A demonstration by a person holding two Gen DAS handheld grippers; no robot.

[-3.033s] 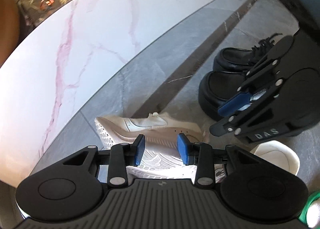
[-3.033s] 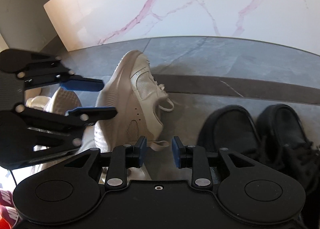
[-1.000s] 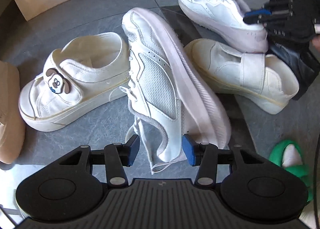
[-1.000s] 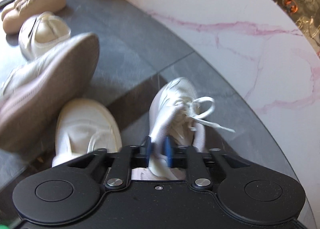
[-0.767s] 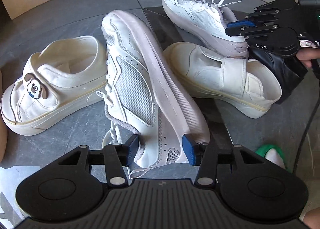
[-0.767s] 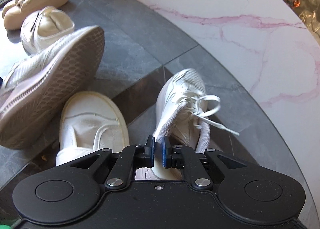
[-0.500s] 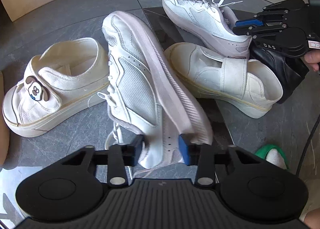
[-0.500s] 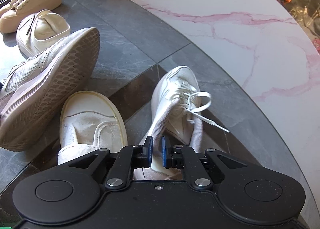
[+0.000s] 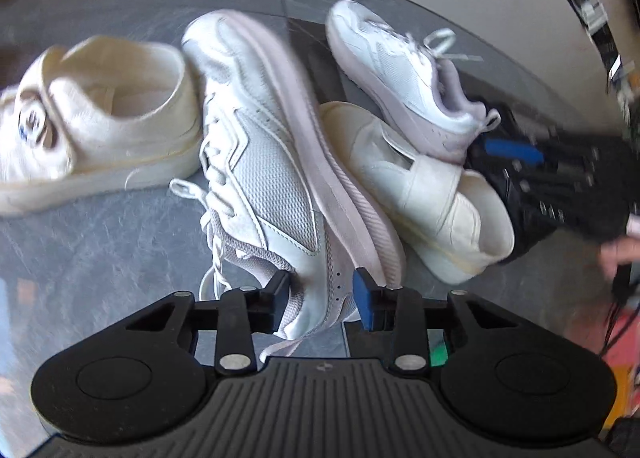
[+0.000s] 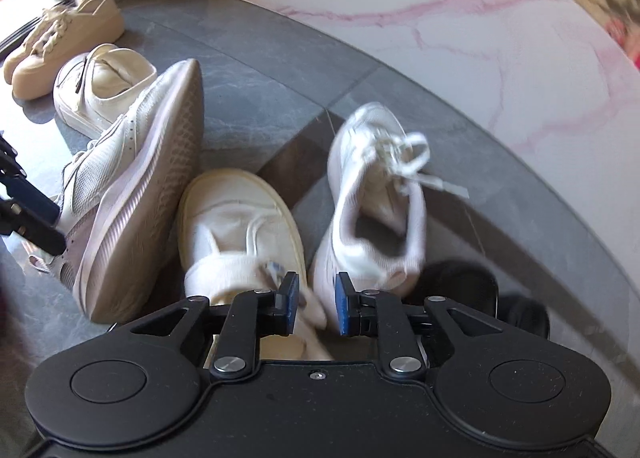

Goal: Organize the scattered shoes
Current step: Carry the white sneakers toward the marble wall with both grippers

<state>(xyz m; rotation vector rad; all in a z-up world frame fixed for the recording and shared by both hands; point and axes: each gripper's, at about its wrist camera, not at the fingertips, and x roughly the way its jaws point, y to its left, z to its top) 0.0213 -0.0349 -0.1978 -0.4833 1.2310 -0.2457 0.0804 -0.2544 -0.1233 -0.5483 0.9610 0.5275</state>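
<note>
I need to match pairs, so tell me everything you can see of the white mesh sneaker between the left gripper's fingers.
The white mesh sneaker has a mesh side panel, smooth white overlays, loose white laces and a thick pale textured sole. It is tipped on its side, sole toward the strap shoe, which it leans against. Its heel sits between the left gripper pads, whose jaws are opening. Its toe points away, near another cream strap shoe.
</note>
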